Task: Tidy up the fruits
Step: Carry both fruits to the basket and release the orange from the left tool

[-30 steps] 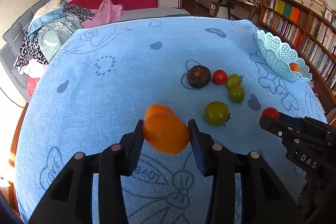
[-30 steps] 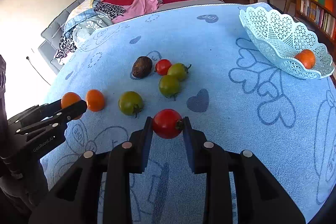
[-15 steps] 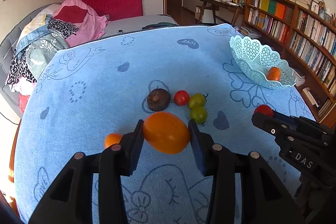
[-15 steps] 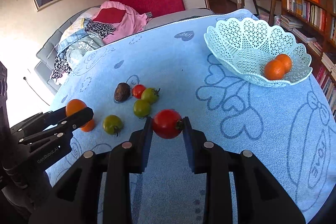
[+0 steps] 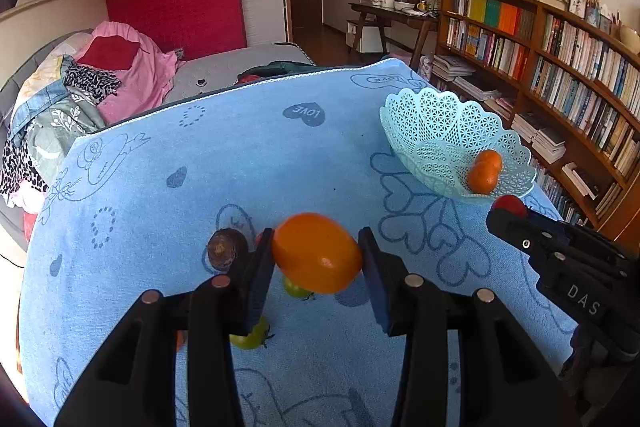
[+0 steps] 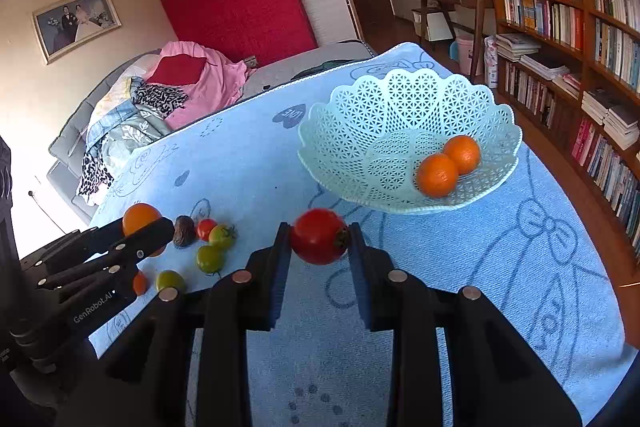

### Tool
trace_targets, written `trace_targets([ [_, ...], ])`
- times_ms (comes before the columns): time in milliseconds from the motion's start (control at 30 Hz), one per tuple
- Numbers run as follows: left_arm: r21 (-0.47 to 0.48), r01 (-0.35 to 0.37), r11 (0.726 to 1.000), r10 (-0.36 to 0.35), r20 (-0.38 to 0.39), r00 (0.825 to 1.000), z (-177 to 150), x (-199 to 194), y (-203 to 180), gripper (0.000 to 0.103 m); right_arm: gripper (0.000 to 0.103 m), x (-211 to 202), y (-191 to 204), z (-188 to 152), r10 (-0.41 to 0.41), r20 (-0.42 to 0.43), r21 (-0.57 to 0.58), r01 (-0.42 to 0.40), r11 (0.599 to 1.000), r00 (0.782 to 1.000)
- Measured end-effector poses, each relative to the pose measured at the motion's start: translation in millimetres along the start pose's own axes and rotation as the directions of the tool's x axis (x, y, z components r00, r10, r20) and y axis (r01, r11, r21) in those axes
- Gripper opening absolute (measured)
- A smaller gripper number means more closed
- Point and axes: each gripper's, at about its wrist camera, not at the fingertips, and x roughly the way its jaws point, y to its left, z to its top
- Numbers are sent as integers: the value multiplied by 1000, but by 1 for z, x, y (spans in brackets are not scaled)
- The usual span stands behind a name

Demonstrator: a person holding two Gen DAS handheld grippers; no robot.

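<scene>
**Fruit airborne in both grippers, basket closing in**

Left gripper [image 5: 318,257] is clamped on an orange [image 5: 316,253]; it's off the blue cloth [image 5: 248,163] and short of the basket [image 5: 432,131], left of it. A second ago that orange sat low over the cloth with the loose pile ahead of it; now the pile is under and behind the fingers. Seen from the right wrist camera, still on the cloth left of the basket: a dark brown fruit [image 6: 184,225], a small red tomato [image 6: 205,228], three green tomatoes (nearest the basket [image 6: 221,235]) and one small orange [image 6: 139,283] partly hidden behind the left gripper.

Right gripper [image 6: 319,243] is clamped on a red tomato [image 6: 319,241], just below the basket's near rim. Basket already holds two oranges [image 6: 437,174], touching each other, on its right side. Over the last second the basket went from far right edge of view to nearly centred and much larger, so both hands have been carrying toward it.

Judgement: lift is done, transport underway, drop not yet made. Right hand looks first to release. Six pieces left on the cloth afterwards.
</scene>
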Motion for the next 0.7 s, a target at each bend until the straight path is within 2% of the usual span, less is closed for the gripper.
trace_targets([
  [367, 33, 27, 999, -28, 30, 999, 33, 25, -35, 43, 30, -4, -28, 24, -53, 42, 15, 53, 998, 998],
  [700, 70, 44, 997, -46, 33, 998, 54, 60, -56, 43, 30, 16, -49, 45, -98, 39, 24, 97, 995, 994],
])
